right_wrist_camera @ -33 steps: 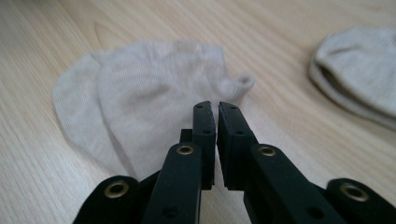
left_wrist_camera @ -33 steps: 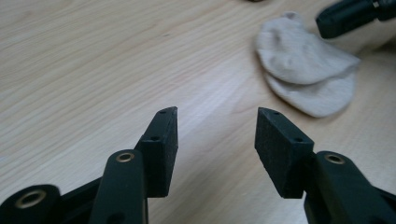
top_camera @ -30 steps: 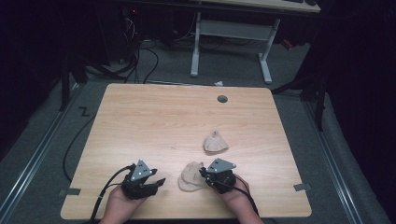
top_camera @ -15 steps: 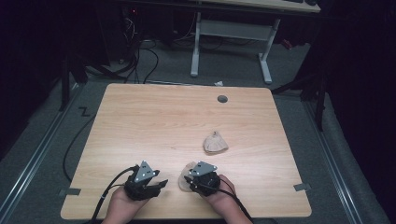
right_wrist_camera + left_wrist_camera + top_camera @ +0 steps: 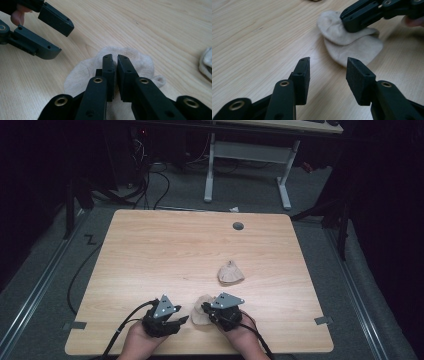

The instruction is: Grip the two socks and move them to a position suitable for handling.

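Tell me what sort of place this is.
Probably a lab or workshop set up for recording: a bare wooden table on grey carpet, cables trailing over the floor, and a white-legged desk behind in the dark.

Bright tabletop, dark surroundings, soft close-ups

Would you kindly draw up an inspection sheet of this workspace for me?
Surface: wooden table, with a round grommet hole near its far edge.
Job's things: near sock at the front edge; far sock lies apart, farther back.
Clutter: nothing seen.
Grippers: right claw has just been closing and pinches the near sock's fabric; left claw stands open beside that sock, nothing between its jaws, after closing a little.
Cables: one cable trails off the table's left side; more lie on the floor behind.
Surroundings: dark room, grey floor, white desk frame beyond.
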Tool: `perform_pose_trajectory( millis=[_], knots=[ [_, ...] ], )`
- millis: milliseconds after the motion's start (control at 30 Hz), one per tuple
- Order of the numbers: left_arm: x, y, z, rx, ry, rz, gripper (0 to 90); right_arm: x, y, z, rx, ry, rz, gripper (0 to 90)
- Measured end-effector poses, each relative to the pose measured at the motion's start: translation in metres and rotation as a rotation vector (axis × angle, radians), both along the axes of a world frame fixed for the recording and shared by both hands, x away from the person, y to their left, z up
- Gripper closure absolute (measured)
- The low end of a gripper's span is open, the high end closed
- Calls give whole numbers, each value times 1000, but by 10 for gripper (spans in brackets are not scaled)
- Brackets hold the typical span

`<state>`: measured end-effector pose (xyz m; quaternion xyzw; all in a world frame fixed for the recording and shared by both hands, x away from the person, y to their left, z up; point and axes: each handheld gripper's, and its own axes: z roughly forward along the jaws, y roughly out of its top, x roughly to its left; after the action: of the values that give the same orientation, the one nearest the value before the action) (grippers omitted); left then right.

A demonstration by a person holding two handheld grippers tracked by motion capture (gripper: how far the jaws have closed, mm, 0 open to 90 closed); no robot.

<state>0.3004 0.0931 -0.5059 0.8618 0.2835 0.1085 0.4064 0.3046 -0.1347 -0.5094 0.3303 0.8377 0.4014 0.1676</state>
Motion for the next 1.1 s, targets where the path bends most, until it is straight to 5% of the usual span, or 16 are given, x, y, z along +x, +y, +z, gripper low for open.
perform_pose_trajectory(
  millis=[267, 767, 1100],
  knots=[
    [0, -28, -5, 15, 9, -81, 581, -7, -16, -1, 16, -8, -40, 842],
    [3, -60, -17, 64, 21, -129, 676, -15, -31, 2, 30, -16, -93, 856],
    [7, -51, -17, 96, 16, -87, 731, -14, -40, 2, 39, -18, -118, 855]
  ],
)
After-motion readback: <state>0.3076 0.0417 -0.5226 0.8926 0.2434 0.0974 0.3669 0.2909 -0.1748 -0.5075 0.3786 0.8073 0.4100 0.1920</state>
